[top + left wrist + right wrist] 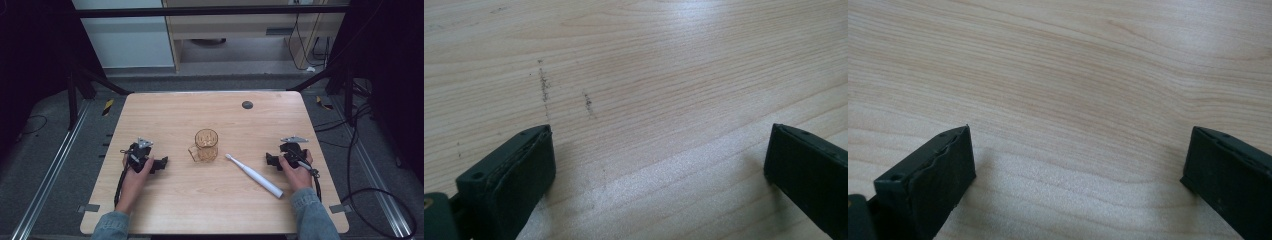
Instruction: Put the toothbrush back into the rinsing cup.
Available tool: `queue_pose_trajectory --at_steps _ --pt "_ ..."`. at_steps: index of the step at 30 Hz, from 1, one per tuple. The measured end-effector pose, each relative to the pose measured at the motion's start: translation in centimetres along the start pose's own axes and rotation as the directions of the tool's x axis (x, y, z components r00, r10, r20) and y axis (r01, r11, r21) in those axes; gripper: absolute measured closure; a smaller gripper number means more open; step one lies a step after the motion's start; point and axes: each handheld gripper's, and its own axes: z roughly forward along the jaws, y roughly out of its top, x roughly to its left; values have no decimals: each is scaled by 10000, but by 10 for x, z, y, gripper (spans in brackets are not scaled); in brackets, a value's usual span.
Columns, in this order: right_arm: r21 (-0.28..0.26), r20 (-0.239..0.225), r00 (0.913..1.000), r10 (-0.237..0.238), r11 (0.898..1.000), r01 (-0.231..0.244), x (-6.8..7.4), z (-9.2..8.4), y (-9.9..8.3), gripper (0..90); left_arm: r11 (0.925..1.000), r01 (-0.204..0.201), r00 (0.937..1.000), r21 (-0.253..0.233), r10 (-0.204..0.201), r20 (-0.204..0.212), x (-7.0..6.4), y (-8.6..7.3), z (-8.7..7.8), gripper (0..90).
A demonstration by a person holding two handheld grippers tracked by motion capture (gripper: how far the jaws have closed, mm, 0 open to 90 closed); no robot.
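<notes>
A: In the high view, how far are you with the work?

B: You have not started the real handling, I judge. The toothbrush [253, 175] lies flat on the table [165, 115], untouched, and the glass mug [205, 145] stands upright and empty just beside its head. Your left gripper [159, 164] rests on the table well apart from the mug, and your right gripper [270, 160] rests near the toothbrush, not touching it. Everything is left to do: grasp the brush, lift it, probably put it in the mug.

A: And the toothbrush itself?

B: It is white and slim, lying diagonally, with the brush head toward the mug and the thick handle end toward your right forearm. The mug is amber-tinted with a handle on its left side.

A: What does the left gripper view say?

B: Your left jaws stand wide apart over bare wood with a few dark marks [544, 87]; nothing is between them.

A: The right gripper view?

B: The same: your right jaws are spread wide, holding nothing, over plain wood.
</notes>
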Motion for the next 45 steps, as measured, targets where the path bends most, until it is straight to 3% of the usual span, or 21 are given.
queue_pose_trajectory --at_steps 9,11,13,14,15,19,22,23,24,26,31,32,40,42,43,45 --pt "-16 117 9999 118 9999 -118 1 2 2 11 10000 22 10000 1 -22 -25 0 -1 -1 0" --pt "-182 89 9999 46 9998 -44 -2 -1 1 91 10000 41 10000 2 -41 -25 -1 -1 -1 0" --pt "-94 112 9999 -52 9999 53 -2 -3 2 103 10000 56 10000 1 -56 -38 -1 0 0 0" --pt "-147 162 9997 -204 9997 206 -1 -7 3 102 10000 66 10000 0 -66 -40 -1 0 0 0" --pt "-375 -93 9991 -409 9985 405 -1 -19 5 101 10000 62 10000 -1 -62 -41 -1 0 0 0" --pt "-421 -480 9974 -530 9978 509 4 -36 5 113 10000 61 10000 0 -61 -42 -1 0 0 0" --pt "-412 -629 9936 -941 9949 917 14 -50 5 158 10000 67 10000 20 -67 -51 -1 0 0 0" --pt "-361 -707 9858 -1526 9880 1503 23 -57 4 182 10000 55 10000 -1 -55 -34 0 0 0 0" --pt "-361 -707 9858 -1526 9880 1503 23 -57 4 182 10000 55 10000 -1 -55 -34 0 0 0 0" --pt "-481 -849 9774 -1934 9806 1899 35 -66 4 241 10000 74 9999 18 -74 -71 -1 0 0 0" --pt "-573 -1060 9734 -2030 9786 1978 47 -77 8 309 10000 86 9999 4 -86 -117 -1 -3 -3 0" --pt "-609 -1168 9673 -2251 9738 2193 55 -81 9 324 9999 108 9998 -1 -108 -139 -1 -3 -4 0" --pt "-361 -1573 9541 -2547 9670 2522 71 -79 8 405 10000 98 9999 3 -98 -88 0 -2 -2 0" --pt "-422 -1859 9396 -2875 9577 2847 82 -80 9 418 9999 104 9999 3 -104 -89 0 -2 -2 0" --pt "-422 -1859 9396 -2875 9577 2847 82 -80 9 418 9999 109 9999 2 -109 -96 0 -2 -2 0" --pt "-475 -1962 9301 -3104 9505 3072 87 -81 9 426 9999 120 9999 -4 -120 -110 0 -2 -2 0"
